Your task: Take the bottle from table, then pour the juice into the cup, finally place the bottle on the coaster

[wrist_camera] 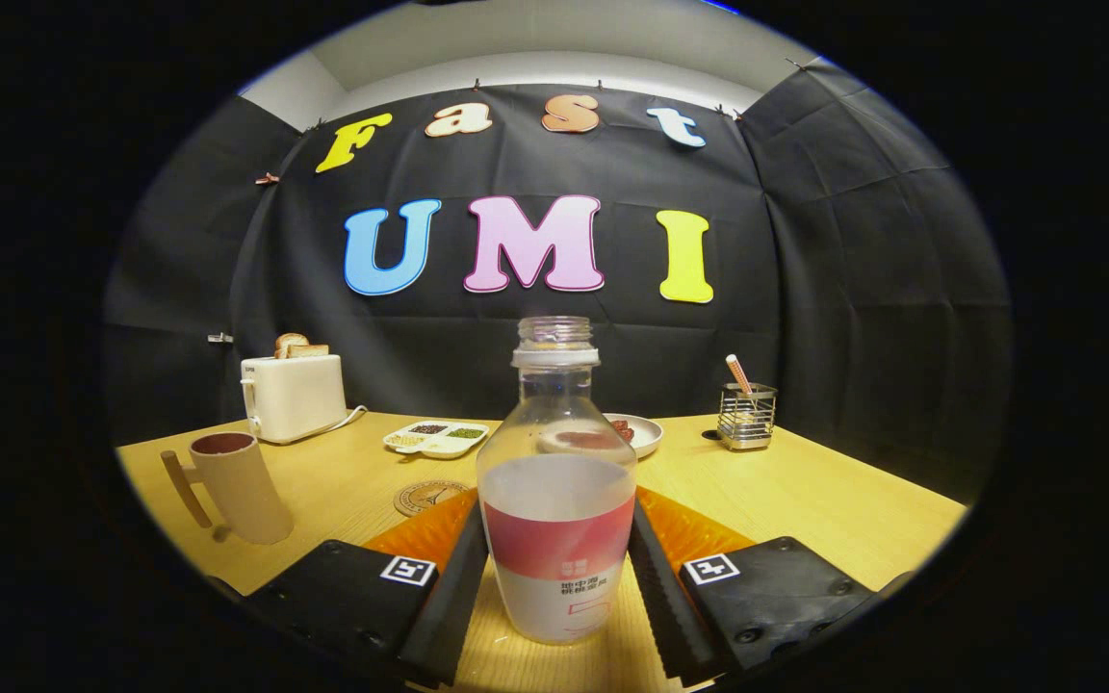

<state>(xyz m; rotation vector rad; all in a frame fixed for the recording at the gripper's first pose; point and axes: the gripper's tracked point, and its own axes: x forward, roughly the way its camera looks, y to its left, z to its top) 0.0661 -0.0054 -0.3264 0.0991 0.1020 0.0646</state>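
The uncapped plastic bottle (556,491) stood upright on the wooden table (805,500), between the two ribbed fingers (458,587) of the gripper (554,597). Its long axis ran vertically, with the open mouth pointing straight up toward the top of the booth. The jaws bracketed the labelled lower body closely on both sides; whether both pads already pressed on it could not be told, since the edges met the bottle's outline without visible deformation.

The step in hand appeared to be the take. To do it well, the grip should close evenly on the labelled band, low enough to stay stable yet square to the vertical axis, so that the open bottle does not tip and spill its pale contents on lifting. The squeeze should be firm but not crushing, as the thin wall would likely yield.

The beige cup (239,486) with its wooden handle stood to the left, well apart from the bottle. The round coaster (427,497) lay just beyond the left finger. A toaster (293,395), a divided snack tray (436,438), a small plate (639,433) and a wire holder (747,416) stood farther back.
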